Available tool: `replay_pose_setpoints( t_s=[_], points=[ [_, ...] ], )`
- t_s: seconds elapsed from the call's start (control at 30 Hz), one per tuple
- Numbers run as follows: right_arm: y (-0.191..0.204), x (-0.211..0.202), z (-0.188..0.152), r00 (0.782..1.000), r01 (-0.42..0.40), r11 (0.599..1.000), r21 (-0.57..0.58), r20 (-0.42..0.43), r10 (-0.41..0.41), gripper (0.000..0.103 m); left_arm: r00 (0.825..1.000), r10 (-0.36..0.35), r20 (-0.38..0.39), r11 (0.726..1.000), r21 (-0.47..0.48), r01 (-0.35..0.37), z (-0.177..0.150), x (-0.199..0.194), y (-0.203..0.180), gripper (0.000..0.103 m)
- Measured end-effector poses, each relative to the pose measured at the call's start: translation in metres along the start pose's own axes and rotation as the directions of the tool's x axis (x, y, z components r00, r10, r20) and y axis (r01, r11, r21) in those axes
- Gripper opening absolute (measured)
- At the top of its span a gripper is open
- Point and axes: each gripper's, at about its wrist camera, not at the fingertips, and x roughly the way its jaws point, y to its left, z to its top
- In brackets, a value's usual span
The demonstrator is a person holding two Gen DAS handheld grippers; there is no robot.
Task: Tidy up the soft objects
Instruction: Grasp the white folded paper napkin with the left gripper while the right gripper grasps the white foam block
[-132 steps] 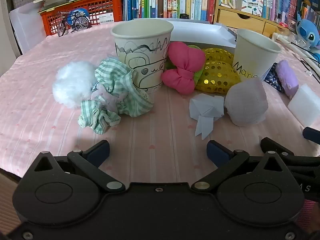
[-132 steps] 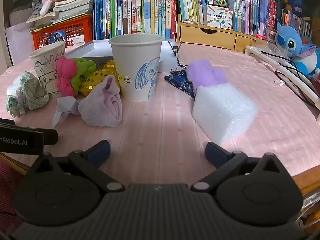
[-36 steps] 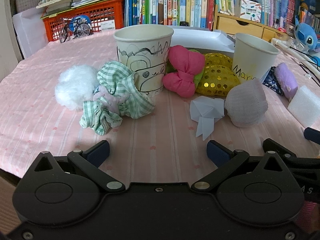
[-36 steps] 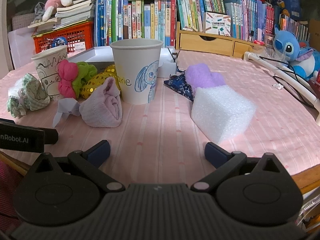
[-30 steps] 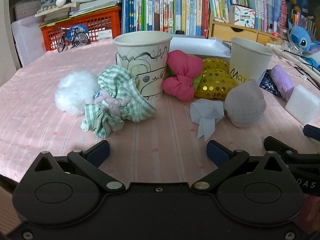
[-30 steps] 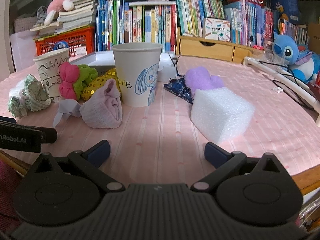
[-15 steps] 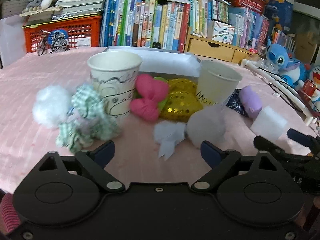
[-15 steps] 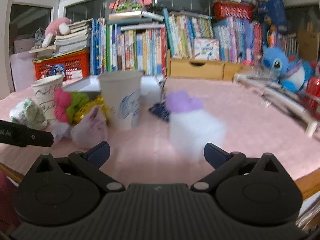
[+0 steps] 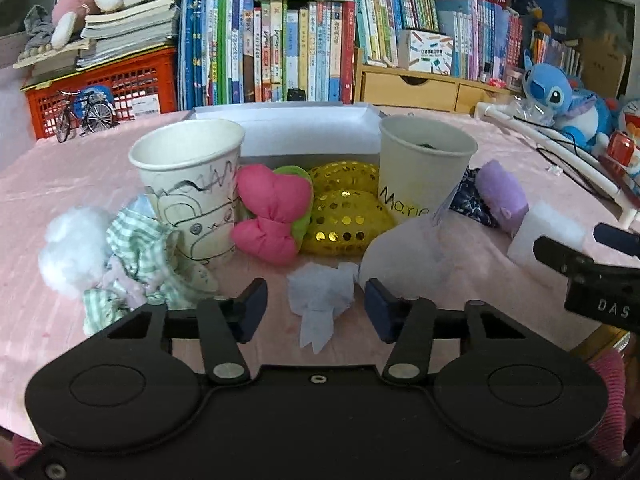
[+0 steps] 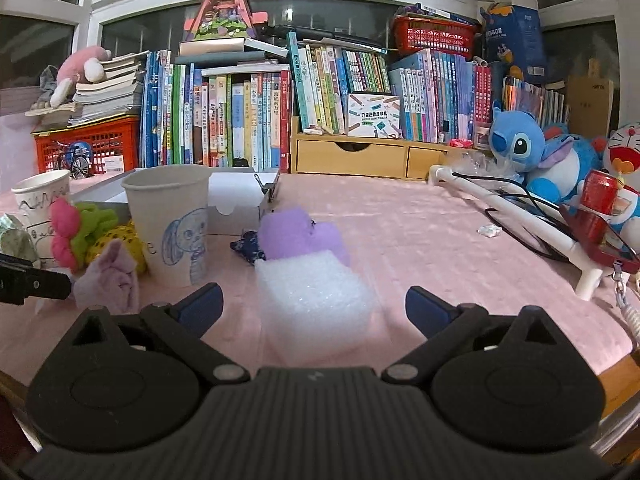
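A pink tablecloth [image 9: 400, 152] is filling mid-frame, with bookshelves [image 10: 240, 120] running along the top. We are holding the left gripper [image 9: 316, 308] low at centre, its jaws standing apart around a pale folded cloth [image 9: 320, 300], not touching it. Just right, a lilac pouch [image 9: 412, 256] is leaning against the cup marked "Marie" [image 9: 424, 168]. The right gripper [image 10: 314, 308] is hanging with jaws spread wide, framing a white foam block [image 10: 316, 296]; a purple plush [image 10: 300, 232] is touching the block's far side.

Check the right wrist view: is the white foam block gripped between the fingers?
No, the white foam block rests on the pink tablecloth ahead of the open right gripper, untouched.
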Motion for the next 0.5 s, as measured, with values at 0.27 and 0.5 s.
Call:
replay_pose_setpoints(
  t_s=[0.27, 0.5],
  points=[
    [-0.0015, 0.0099, -0.0026, 1.000, -0.008, 1.000, 0.001, -0.014, 0.008, 0.092, 1.000, -0.008, -0.002, 1.000, 0.010, 0.008, -0.0030, 0.0065, -0.0015, 0.034],
    [-0.0015, 0.0104, -0.0045, 0.999, -0.012, 1.000, 0.023, -0.032, 0.013, 0.068, 1.000, -0.007, 0.015, 1.000, 0.030, 0.007, -0.0041, -0.0025, -0.0017, 0.032]
  ],
)
